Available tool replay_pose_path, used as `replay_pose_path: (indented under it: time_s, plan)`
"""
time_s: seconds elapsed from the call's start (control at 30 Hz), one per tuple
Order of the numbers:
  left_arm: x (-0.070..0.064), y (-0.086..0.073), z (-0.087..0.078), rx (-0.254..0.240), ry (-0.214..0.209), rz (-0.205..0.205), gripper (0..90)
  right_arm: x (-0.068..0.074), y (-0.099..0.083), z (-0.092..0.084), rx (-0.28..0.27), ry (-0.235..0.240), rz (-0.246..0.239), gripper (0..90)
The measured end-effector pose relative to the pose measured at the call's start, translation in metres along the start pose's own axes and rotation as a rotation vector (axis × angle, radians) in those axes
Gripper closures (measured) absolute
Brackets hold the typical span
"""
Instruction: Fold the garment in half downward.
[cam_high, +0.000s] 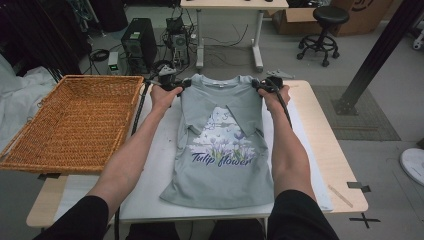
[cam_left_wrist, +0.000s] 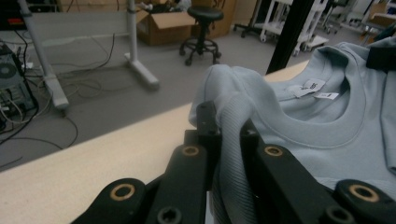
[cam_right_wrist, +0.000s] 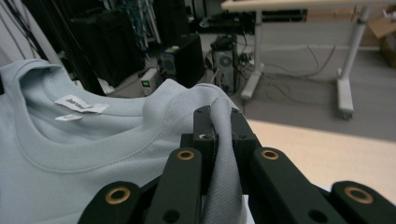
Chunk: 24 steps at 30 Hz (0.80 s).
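A pale grey-blue T-shirt (cam_high: 220, 160) printed with "Tulip flower" lies face up on the table, both sleeves folded in over the chest. My left gripper (cam_high: 176, 84) is shut on the shirt's left shoulder (cam_left_wrist: 229, 140), fabric pinched between the black jaws. My right gripper (cam_high: 261, 85) is shut on the other shoulder (cam_right_wrist: 219, 154) in the same way. Both shoulders are lifted a little off the table. The collar with its white labels (cam_left_wrist: 310, 88) hangs between the two grippers (cam_right_wrist: 77, 105).
A large wicker basket (cam_high: 75, 122) sits on the table's left side. A white mat (cam_high: 150, 200) covers the table under the shirt. Bare wood table (cam_high: 325, 145) shows on the right. Behind the table are a computer tower (cam_high: 137, 42), cables, another desk and a stool (cam_high: 322, 30).
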<state>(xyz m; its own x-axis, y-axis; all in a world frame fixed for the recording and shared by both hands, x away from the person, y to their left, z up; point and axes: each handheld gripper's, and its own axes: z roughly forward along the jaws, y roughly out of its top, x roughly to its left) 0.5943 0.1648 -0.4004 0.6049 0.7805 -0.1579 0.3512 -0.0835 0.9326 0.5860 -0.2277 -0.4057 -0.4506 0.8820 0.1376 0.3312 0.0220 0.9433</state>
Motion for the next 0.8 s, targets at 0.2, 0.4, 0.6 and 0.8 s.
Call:
replay_pose_path:
  time_s: [0.2,0.4,0.6,0.8]
  plan:
    - [-0.014,0.011,-0.02,0.006,-0.033,0.054,85.5,0.01,0.014,-0.019,-0.006,0.06,-0.034,85.3]
    - [-0.038,0.013,-0.051,-0.03,-0.071,0.066,85.3,0.025,0.019,-0.054,-0.023,0.114,-0.052,85.1]
    - [-0.066,0.0,-0.082,-0.043,-0.103,0.09,85.1,0.04,0.0,-0.094,-0.038,0.151,-0.048,85.1]
    - [-0.091,-0.025,-0.113,-0.042,-0.123,0.089,85.0,0.058,-0.027,-0.135,-0.043,0.17,-0.035,84.9]
